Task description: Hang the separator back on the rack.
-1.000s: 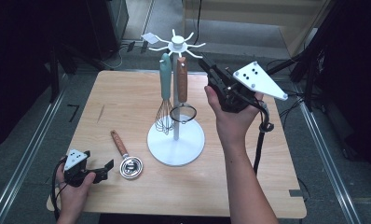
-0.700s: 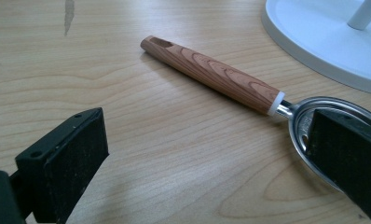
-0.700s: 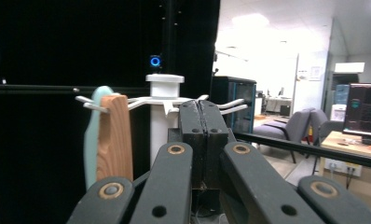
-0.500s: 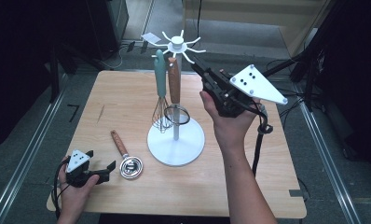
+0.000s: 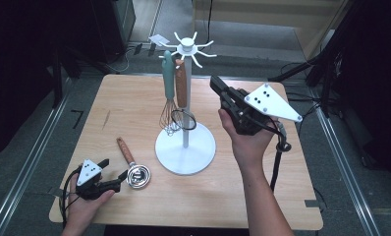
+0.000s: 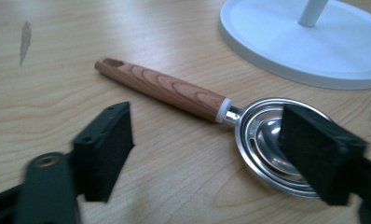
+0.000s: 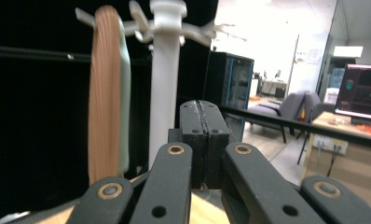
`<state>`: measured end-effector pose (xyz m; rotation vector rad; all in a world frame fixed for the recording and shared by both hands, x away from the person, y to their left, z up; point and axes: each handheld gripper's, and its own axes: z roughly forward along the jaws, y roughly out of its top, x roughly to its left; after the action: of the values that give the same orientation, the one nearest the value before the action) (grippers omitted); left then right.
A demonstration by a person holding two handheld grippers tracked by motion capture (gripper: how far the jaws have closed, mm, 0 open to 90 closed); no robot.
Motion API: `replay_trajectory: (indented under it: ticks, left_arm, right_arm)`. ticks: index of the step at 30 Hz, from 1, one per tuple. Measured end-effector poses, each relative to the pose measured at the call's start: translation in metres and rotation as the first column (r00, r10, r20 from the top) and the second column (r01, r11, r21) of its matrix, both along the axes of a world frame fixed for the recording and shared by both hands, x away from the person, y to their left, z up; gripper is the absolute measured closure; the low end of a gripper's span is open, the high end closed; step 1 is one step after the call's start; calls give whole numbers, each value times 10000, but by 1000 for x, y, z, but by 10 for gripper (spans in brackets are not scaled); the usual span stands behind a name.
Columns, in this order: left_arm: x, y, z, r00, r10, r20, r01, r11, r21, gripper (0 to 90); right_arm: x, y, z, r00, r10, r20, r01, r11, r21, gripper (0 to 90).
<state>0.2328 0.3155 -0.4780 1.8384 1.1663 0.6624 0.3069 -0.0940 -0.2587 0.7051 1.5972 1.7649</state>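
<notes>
While the left hand-held gripper (image 6: 207, 149) narrows around the spoon (image 6: 211, 119), the right hand-held gripper (image 7: 203, 140) hovers pressed together.

Handheld two-jaw grippers, one in each bare hand

Left gripper (image 5: 109, 175) and right gripper (image 5: 218, 88): black bodies with rectangular black jaw pads, linkage arms fixed by brass-coloured rivets, a grey three-cornered top plate bearing small dark dots, and a black cable trailing from each; forearms bare, no sleeves

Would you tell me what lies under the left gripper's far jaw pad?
Under the left gripper, one pad hangs over the metal strainer bowl of the wooden-handled utensil; the bowl's right rim is covered by that pad.
</notes>
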Motion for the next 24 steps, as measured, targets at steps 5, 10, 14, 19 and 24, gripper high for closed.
replay_trajectory:
  ticks: [5, 10, 14, 19, 24]
  left_arm:
    - [-1, -1, 0, 9991, -399, -152, 392, 9984, -402, 420]
    - [1, -2, -1, 9967, -638, -500, 601, 9956, -725, 507]
    - [2, -3, -2, 9922, -998, -746, 926, 9912, -947, 568]
    - [2, -6, -2, 9884, -1077, -1073, 987, 9914, -856, 616]
    - [4, -7, -3, 9868, -893, -1350, 755, 9917, -1042, 668]
  right_arm:
    - [0, -8, -21, 9987, -40, -509, 32, 9999, -151, 891]
    - [-5, -15, -43, 9941, -268, -1046, 220, 9987, -468, 790]
    - [-11, -24, -61, 9881, -497, -1457, 412, 9973, -608, 734]
    - [-17, -36, -87, 9785, -631, -1962, 492, 9960, -747, 684]
    - [-24, -44, -116, 9652, -691, -2524, 448, 9939, -1008, 653]
